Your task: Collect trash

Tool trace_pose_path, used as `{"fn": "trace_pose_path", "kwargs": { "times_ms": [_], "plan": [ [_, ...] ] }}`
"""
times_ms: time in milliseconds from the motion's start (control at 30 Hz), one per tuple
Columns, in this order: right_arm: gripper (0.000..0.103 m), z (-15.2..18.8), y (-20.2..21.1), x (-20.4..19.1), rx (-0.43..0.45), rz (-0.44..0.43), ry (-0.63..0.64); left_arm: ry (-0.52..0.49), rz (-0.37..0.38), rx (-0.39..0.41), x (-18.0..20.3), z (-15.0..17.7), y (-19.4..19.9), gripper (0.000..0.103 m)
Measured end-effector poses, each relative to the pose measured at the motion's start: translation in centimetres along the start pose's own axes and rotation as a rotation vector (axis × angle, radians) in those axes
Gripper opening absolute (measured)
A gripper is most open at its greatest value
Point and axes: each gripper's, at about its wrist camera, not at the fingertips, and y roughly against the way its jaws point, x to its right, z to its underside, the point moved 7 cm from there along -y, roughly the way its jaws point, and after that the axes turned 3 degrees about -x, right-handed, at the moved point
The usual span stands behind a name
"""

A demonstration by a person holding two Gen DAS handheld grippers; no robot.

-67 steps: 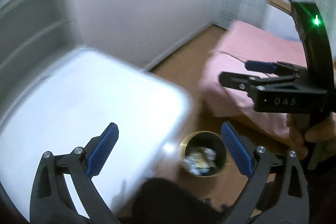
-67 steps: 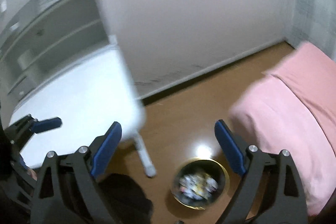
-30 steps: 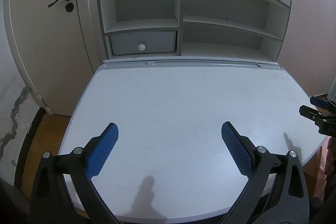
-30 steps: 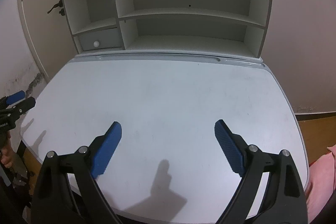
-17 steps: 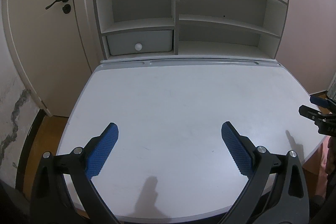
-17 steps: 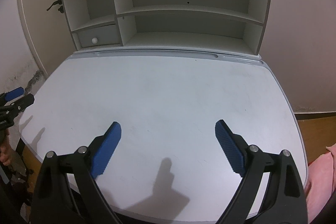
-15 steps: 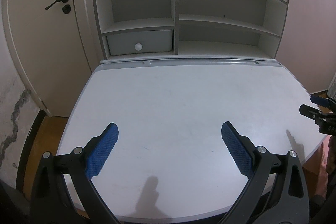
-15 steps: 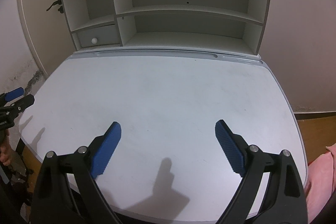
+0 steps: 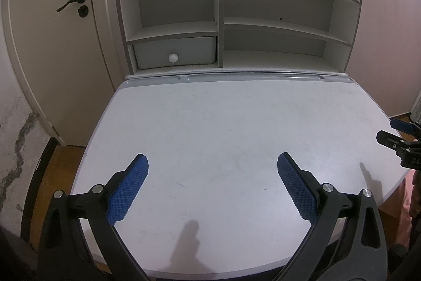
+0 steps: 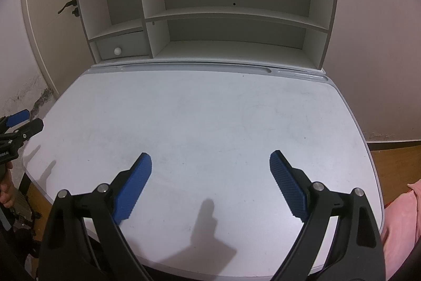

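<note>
No trash shows on the white desk top in either view; it also shows in the right wrist view. My left gripper is open and empty above the desk's near edge. My right gripper is open and empty above the same edge, further right. The right gripper's tips show at the right edge of the left wrist view. The left gripper's tips show at the left edge of the right wrist view. The bin is out of view.
A white hutch with shelves and a small drawer stands at the desk's back. A door is left of it. Wooden floor and pink bedding lie to the right.
Since 2.2 s ago both grippers swung from the floor bin and bed to face the desk. Over the last second the view has barely shifted; both stay open.
</note>
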Motion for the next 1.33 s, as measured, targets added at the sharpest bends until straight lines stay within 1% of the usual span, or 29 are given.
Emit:
{"fn": "trace_pose_path", "kwargs": {
  "times_ms": [800, 1033, 1333],
  "plan": [
    [0.088, 0.0, -0.1, 0.3, -0.002, 0.002, 0.000, -0.015, 0.014, -0.011, 0.8, 0.5, 0.4, 0.096],
    [0.088, 0.0, 0.0, 0.6, -0.002, 0.004, -0.002, -0.028, 0.006, 0.018, 1.0, 0.3, 0.7, 0.096],
    [0.088, 0.0, 0.0, 0.7, -0.002, 0.004, -0.001, -0.024, 0.013, -0.009, 1.2, 0.4, 0.3, 0.096]
  ]
}}
